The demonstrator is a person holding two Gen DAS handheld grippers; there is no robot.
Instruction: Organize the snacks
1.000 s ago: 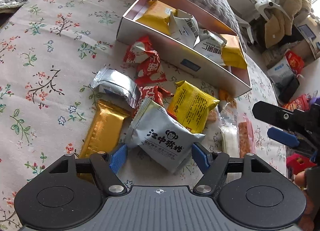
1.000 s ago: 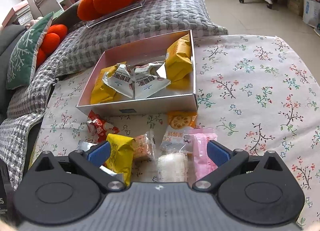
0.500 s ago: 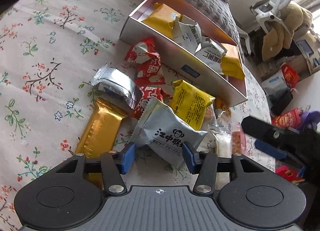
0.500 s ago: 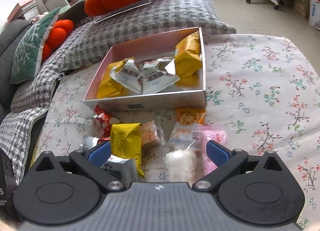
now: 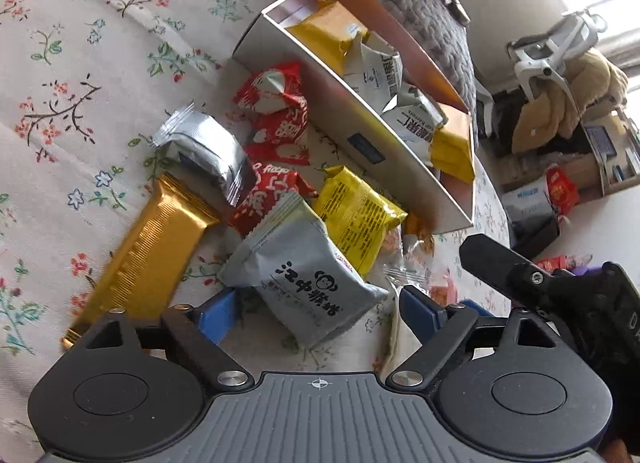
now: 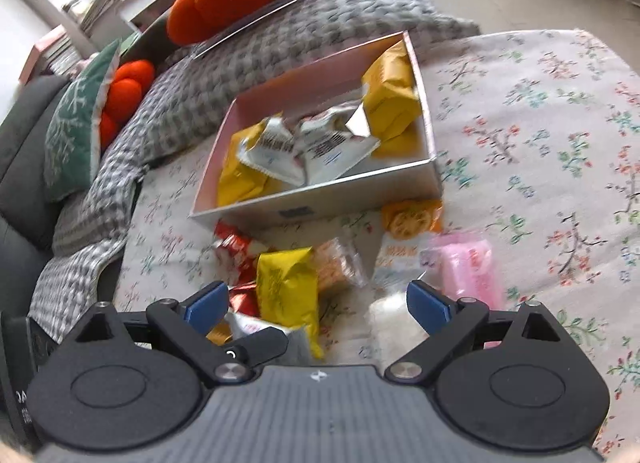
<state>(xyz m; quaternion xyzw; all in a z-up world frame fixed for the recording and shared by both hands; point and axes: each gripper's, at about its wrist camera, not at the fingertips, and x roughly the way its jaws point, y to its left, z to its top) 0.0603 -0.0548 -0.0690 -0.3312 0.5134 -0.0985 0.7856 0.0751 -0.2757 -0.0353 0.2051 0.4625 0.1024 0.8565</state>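
A: Left gripper? It narrowed on the grey pack half a second ago.

B: Spread wide again, pack between the pads, not pinched. Grab not made. Right gripper released too, over the pile.

A: Box?

B: On the floral bed, just beyond the pile, part filled. Cushions and an office chair behind.

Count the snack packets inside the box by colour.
Inside the box:
Yellow packets: 2
White packets: 2
Total: 4
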